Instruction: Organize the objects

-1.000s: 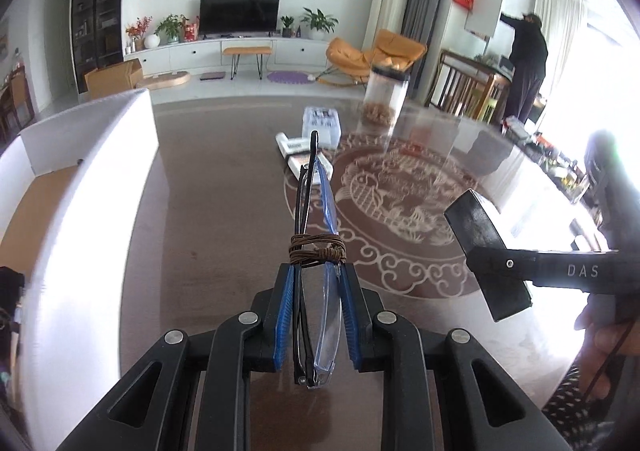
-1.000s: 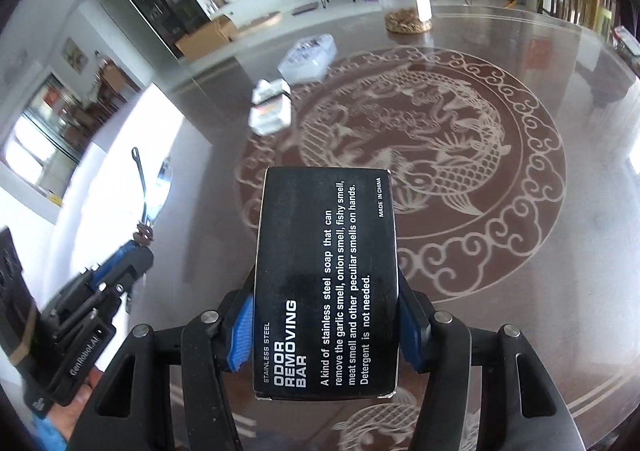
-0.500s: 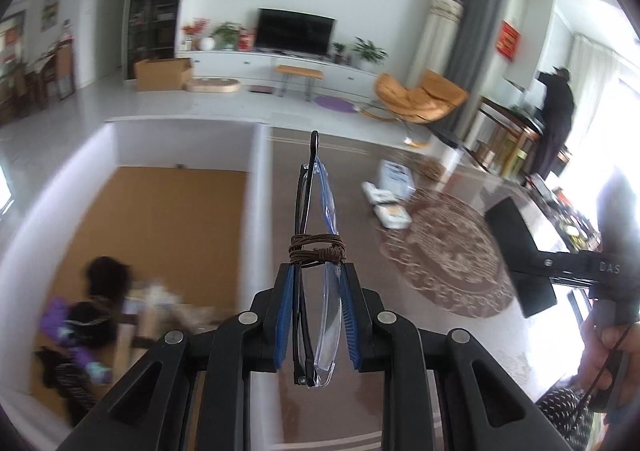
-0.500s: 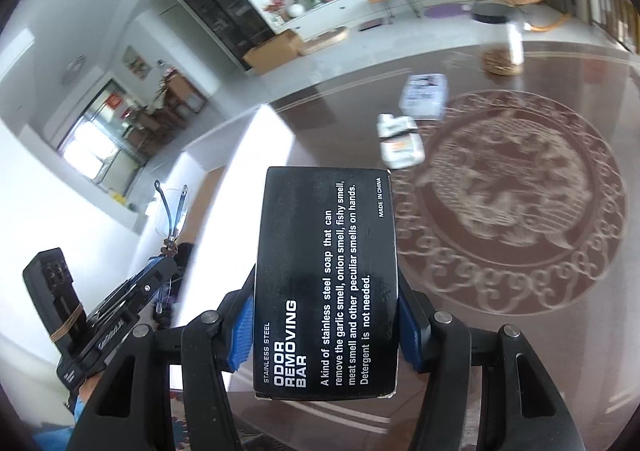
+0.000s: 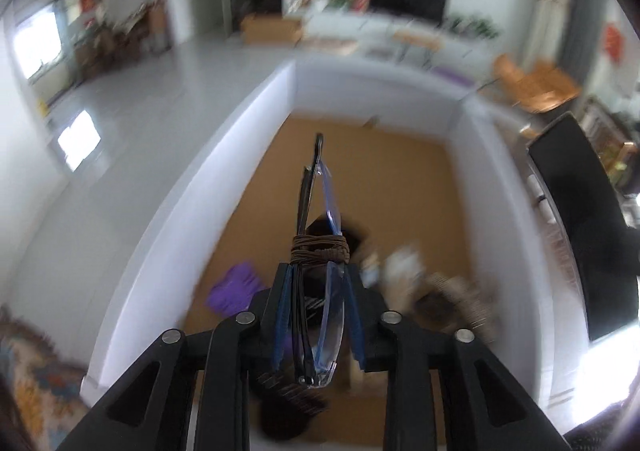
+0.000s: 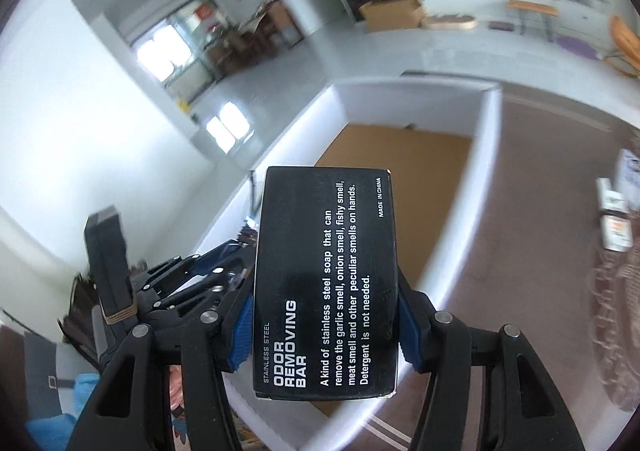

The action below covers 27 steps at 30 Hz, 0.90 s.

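Left wrist view: folded glasses (image 5: 318,251) at frame centre, above an open box (image 5: 280,99); blurred items in the box at lower centre; a boxed bar (image 5: 576,219) at right edge.

Right wrist view: boxed bar (image 6: 326,283) at centre, before the box (image 6: 486,139); surface (image 6: 540,211) right of the box; small packets (image 6: 614,219) on it, far right; left gripper (image 6: 236,251) at lower left, over the box.
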Tool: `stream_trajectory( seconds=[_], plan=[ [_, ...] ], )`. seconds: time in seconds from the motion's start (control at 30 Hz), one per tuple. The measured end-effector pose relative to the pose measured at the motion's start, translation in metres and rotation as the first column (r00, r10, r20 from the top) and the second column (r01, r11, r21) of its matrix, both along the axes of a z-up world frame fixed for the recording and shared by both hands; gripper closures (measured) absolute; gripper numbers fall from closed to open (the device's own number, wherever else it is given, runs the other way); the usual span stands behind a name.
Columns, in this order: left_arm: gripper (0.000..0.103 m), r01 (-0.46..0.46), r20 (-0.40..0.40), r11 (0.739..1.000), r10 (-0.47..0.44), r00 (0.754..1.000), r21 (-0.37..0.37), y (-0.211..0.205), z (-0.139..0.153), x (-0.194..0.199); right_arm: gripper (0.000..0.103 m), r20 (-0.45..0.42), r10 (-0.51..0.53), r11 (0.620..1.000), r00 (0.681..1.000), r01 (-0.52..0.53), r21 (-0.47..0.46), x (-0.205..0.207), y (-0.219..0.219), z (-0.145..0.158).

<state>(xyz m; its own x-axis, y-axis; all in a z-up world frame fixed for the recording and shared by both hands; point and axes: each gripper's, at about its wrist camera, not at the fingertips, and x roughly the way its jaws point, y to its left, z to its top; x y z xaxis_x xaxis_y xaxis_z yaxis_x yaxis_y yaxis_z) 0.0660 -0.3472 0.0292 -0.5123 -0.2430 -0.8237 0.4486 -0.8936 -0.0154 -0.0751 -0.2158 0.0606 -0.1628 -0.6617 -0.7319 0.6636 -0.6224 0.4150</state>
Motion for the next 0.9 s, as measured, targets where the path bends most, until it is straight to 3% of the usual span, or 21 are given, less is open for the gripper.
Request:
stream_trajectory(
  seconds=[0.03, 0.07, 0.1, 0.17, 0.27, 0.4, 0.53, 0.6, 0.7, 0.83, 0.9],
  plan=[
    [0.07, -0.031, 0.028, 1.0, 0.03, 0.999, 0.003, -0.006, -0.006, 0.0, 0.043, 0.01, 0.017, 1.0, 1.0, -0.017, 0.017, 0.002, -0.011, -0.009],
    [0.056, -0.062, 0.048, 0.998, 0.061, 0.997, 0.003, -0.011, -0.01, 0.003, 0.038, 0.021, 0.034, 0.999, 0.999, -0.035, 0.04, 0.004, -0.021, -0.018],
    [0.035, -0.08, 0.054, 0.997, 0.08, 0.995, 0.0, -0.011, -0.012, 0.006, 0.035, 0.03, 0.044, 0.997, 0.999, -0.046, 0.063, 0.006, -0.028, -0.027],
    [0.008, -0.114, 0.044, 0.993, 0.115, 0.992, -0.028, -0.01, -0.013, 0.011, 0.026, 0.006, 0.04, 0.997, 0.999, -0.04, 0.064, 0.012, -0.023, -0.03],
    [0.006, -0.132, 0.016, 0.989, 0.133, 0.991, -0.062, -0.005, -0.009, 0.013, 0.014, -0.075, 0.003, 0.998, 0.997, 0.001, 0.055, 0.013, 0.001, -0.022],
    [0.006, -0.132, -0.042, 0.99, 0.13, 0.991, -0.048, 0.014, 0.002, 0.004, 0.009, -0.158, -0.123, 0.992, 0.98, 0.127, 0.016, 0.0, 0.058, -0.014],
    [0.006, -0.046, -0.138, 0.998, 0.042, 0.99, -0.032, 0.053, 0.024, -0.007, 0.004, -0.278, -0.291, 0.95, 0.916, 0.311, 0.033, -0.008, 0.134, -0.029],
    [0.006, 0.028, -0.174, 0.999, -0.034, 0.984, -0.04, 0.081, 0.034, -0.016, 0.004, -0.346, -0.377, 0.899, 0.859, 0.429, 0.086, -0.011, 0.181, -0.052],
    [0.006, 0.148, -0.221, 0.988, -0.155, 0.963, -0.048, 0.128, 0.045, -0.028, 0.004, -0.386, -0.482, 0.791, 0.787, 0.58, 0.195, -0.017, 0.252, -0.097],
    [0.006, 0.309, -0.254, 0.951, -0.303, 0.919, -0.014, 0.196, 0.049, -0.043, 0.004, -0.411, -0.595, 0.65, 0.691, 0.714, 0.259, -0.013, 0.331, -0.127],
    [0.006, 0.388, -0.25, 0.922, -0.371, 0.894, 0.018, 0.232, 0.043, -0.05, 0.004, -0.409, -0.642, 0.601, 0.648, 0.757, 0.257, -0.013, 0.361, -0.131]
  ],
)
